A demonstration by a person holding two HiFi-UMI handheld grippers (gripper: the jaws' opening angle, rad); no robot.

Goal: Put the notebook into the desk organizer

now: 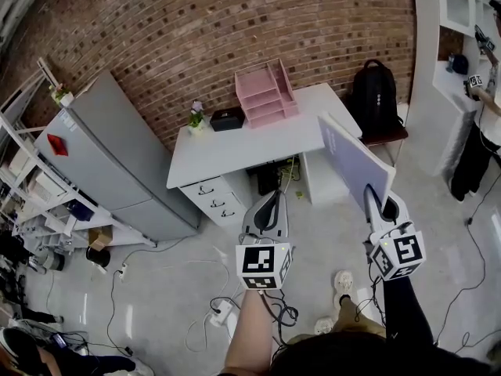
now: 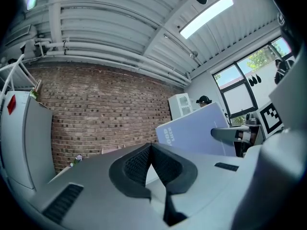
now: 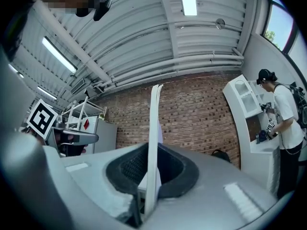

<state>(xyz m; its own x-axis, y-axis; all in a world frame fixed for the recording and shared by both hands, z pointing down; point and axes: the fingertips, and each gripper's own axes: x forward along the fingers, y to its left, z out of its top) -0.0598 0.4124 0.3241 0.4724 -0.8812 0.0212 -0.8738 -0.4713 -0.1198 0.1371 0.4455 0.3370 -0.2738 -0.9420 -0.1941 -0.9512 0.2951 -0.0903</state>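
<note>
A lavender notebook (image 1: 354, 159) stands on edge in the air, with my right gripper (image 1: 381, 207) shut on its lower edge. In the right gripper view the notebook (image 3: 154, 138) runs edge-on straight up between the pads of the right gripper (image 3: 151, 174). My left gripper (image 1: 264, 210) hangs beside it to the left, shut and holding nothing; its pads meet in the left gripper view (image 2: 151, 152), where the notebook (image 2: 192, 134) shows at the right. The pink desk organizer (image 1: 266, 92) stands at the back of the white desk (image 1: 235, 151), well ahead of both grippers.
A black box (image 1: 227, 118) and a small plant (image 1: 196, 120) sit left of the organizer. A drawer unit (image 1: 213, 198) is under the desk. A grey cabinet (image 1: 102, 155) stands left, a black backpack (image 1: 374, 92) right. Cables (image 1: 223, 312) lie on the floor. A person (image 1: 485, 100) stands at a white shelf.
</note>
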